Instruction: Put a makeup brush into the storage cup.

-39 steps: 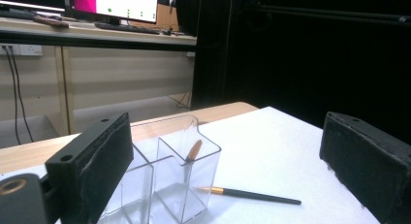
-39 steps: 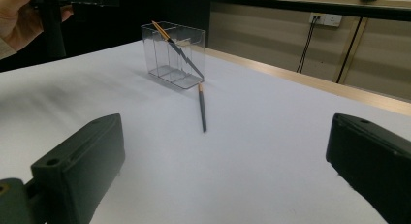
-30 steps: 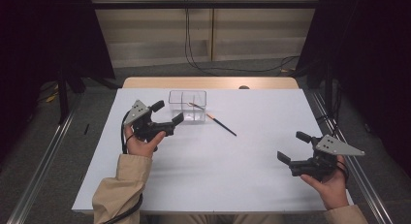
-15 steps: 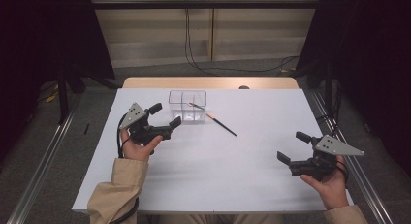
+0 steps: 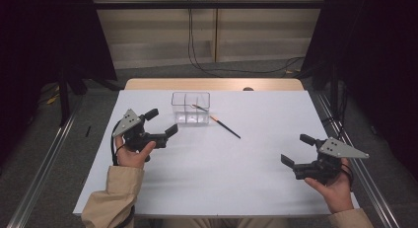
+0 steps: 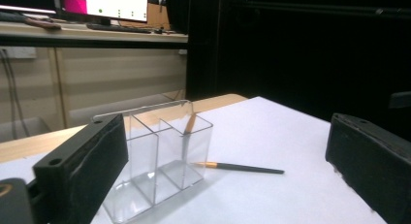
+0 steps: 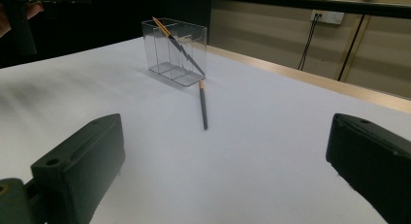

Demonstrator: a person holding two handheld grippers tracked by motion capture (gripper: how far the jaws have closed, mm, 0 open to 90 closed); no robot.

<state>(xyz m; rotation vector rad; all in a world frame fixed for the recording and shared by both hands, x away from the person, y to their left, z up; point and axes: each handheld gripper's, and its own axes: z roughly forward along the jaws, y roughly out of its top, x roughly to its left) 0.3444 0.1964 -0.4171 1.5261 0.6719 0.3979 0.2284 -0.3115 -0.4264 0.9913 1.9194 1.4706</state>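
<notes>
A clear plastic organizer (image 5: 191,108) with several compartments stands at the table's far middle. One thin pencil (image 5: 198,108) leans inside its right compartment. A second dark pencil with an orange end (image 5: 226,127) lies on the table just right of it, its orange end near the organizer's corner. My left gripper (image 5: 161,121) is open with nothing in it, a little left of and nearer than the organizer (image 6: 160,156). My right gripper (image 5: 297,149) is open too, near the front right, well apart from the lying pencil (image 7: 203,105).
The white table top (image 5: 212,178) has a wooden strip (image 5: 212,84) along its far edge, with a small dark object (image 5: 248,89) on it. Metal rails (image 5: 39,164) run along both sides. Cables hang on the back wall (image 5: 197,50).
The left gripper has drawn back a little to the left and toward the person, away from the organizer. The right gripper and both pencils have stayed put.
</notes>
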